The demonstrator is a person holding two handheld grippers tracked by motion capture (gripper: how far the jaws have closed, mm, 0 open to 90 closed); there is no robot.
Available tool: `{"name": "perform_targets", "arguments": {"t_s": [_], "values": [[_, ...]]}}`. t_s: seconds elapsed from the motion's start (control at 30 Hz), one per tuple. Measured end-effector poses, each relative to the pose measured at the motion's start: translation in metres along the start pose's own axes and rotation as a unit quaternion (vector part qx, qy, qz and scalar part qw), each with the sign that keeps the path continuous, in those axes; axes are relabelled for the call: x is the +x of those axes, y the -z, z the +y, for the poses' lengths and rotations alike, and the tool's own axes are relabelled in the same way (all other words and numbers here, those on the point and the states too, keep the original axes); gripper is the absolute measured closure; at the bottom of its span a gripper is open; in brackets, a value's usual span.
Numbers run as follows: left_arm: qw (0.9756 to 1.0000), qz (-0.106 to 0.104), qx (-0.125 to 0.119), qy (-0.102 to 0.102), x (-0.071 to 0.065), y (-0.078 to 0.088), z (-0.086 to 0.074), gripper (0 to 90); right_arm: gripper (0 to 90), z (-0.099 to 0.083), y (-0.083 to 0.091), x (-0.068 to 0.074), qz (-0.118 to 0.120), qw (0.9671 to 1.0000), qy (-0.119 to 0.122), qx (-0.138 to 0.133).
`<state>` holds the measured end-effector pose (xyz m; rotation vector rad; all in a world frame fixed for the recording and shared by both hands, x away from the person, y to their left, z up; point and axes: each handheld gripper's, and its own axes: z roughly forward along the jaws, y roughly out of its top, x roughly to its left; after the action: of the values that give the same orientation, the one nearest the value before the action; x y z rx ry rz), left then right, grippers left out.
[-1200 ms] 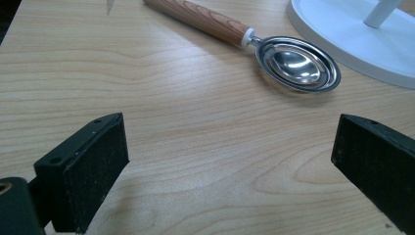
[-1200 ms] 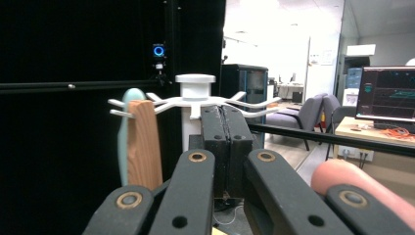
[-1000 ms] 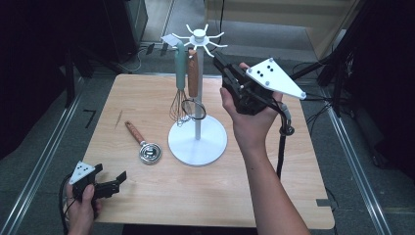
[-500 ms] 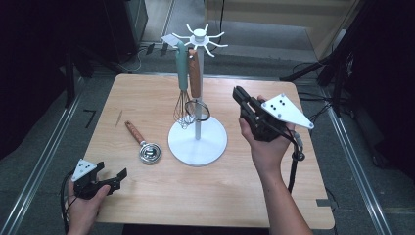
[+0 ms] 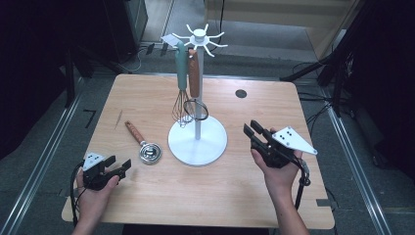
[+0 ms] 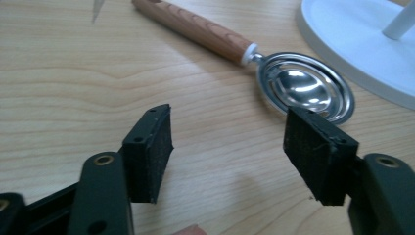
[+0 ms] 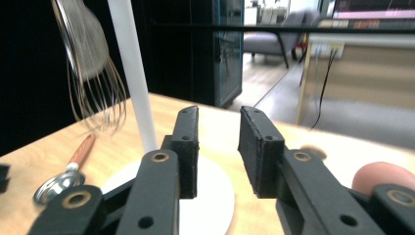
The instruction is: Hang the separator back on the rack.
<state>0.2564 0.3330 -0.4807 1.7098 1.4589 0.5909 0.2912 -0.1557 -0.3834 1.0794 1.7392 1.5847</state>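
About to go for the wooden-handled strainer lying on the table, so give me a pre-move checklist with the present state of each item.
1. Left gripper empty, nothing between its pads: ok; its jaws have just been closing.
2. Strainer lies flat on the table, apart from the white stand base: ok.
3. Strainer's wooden handle free of other things: ok.
4. Right gripper empty and off to the stand's other side: ok; its jaws have just been opening.
5. Whisk and hanging utensils hang apart from the strainer: ok.
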Motion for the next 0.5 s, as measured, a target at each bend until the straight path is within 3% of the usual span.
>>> {"name": "perform_targets", "arguments": {"t_s": [0.07,0.1,0.27,0.33,0.5], "values": [[1.0000,0.002,-0.004,-0.004,-0.004,-0.002,0.002,37.9,68.4,-0.005,0.002,-0.001,-0.002,1.0000,-0.003,0.006],[1.0000,0.002,-0.004,-0.006,-0.007,-0.004,0.004,40.8,67.5,-0.019,0.007,-0.004,-0.003,0.9997,-0.005,0.023],[0.9999,0.001,0.001,-0.017,-0.021,-0.016,0.012,46.1,66.0,-0.042,0.018,-0.008,-0.005,0.9986,-0.002,0.053],[0.9996,0.015,0.007,-0.022,-0.026,-0.022,0.014,50.5,65.8,-0.055,0.025,-0.012,-0.009,0.9977,-0.003,0.068],[0.9996,0.023,0.010,-0.009,-0.029,-0.032,0.018,55.9,65.7,-0.078,0.036,-0.022,-0.025,0.9949,-0.027,0.095]]}}
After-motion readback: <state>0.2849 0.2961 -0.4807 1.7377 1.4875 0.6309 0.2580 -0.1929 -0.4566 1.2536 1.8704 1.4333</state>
